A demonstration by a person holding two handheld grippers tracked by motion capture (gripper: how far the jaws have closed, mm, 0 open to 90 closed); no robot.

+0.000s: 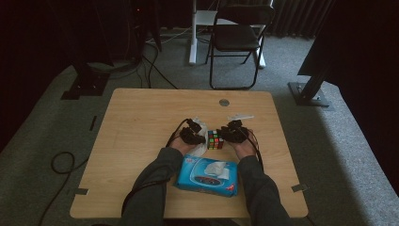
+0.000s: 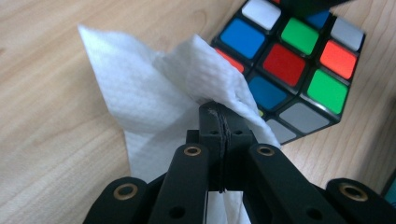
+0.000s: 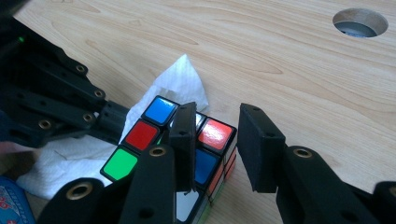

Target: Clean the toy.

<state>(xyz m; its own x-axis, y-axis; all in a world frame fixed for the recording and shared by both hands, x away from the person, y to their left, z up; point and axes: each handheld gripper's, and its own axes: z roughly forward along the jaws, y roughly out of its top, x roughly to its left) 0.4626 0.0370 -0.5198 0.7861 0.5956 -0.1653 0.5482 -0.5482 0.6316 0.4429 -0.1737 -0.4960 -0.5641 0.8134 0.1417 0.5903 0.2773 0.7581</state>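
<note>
Wipe (image 2: 154, 100) beside cube (image 2: 299, 65)

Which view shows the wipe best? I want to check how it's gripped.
The left gripper view: the wipe sits close up, pinched in that hand-held gripper's shut jaws beside the cube. The right gripper view shows its far corner behind the cube; the high view shows a small white patch.

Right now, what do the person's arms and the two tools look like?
Both forearms wear dark grey long sleeves. The left tool and the right tool are black, built of flat linkage bars with brass-coloured rivets at the joints. Their jaws are blocky, matte black pads. A thin black cable trails back along the left sleeve, another beside the right wrist.
</note>
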